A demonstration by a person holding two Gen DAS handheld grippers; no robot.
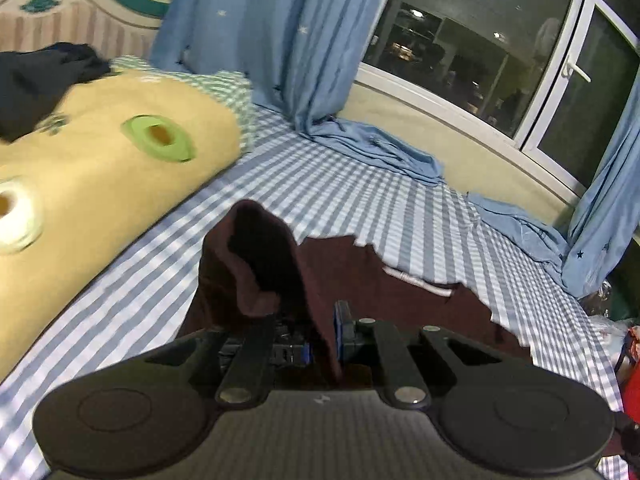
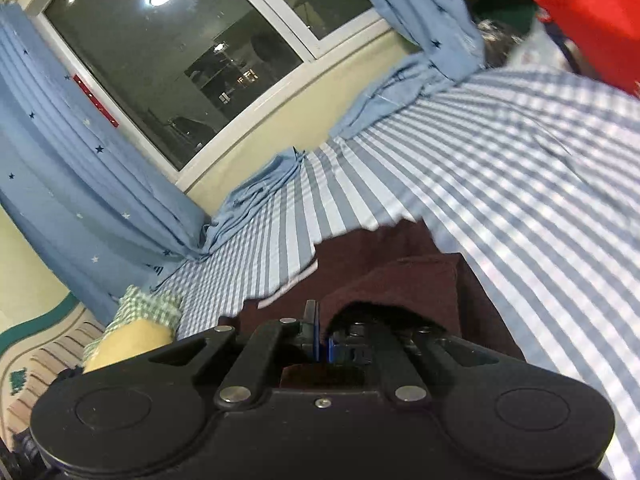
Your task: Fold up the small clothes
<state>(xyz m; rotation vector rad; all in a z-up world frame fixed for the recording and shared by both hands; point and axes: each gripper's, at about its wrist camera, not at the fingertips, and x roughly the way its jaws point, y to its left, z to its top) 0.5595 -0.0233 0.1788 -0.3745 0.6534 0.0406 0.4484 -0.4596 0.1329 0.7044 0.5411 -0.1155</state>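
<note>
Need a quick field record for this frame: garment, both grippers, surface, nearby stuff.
garment: dark maroon garment, partly lifted off the bed, white-trimmed edge showing
left gripper: jaws shut on a bunched fold of the garment
right gripper: jaws shut on another part of the garment
surface: bed with blue-and-white striped sheet
nearby: yellow blanket with avocado print, black cloth on top of it
background: blue curtains, dark window
fold status: not yet folded

Both grippers' fingers (image 1: 316, 344) (image 2: 324, 344) clamped shut
</note>
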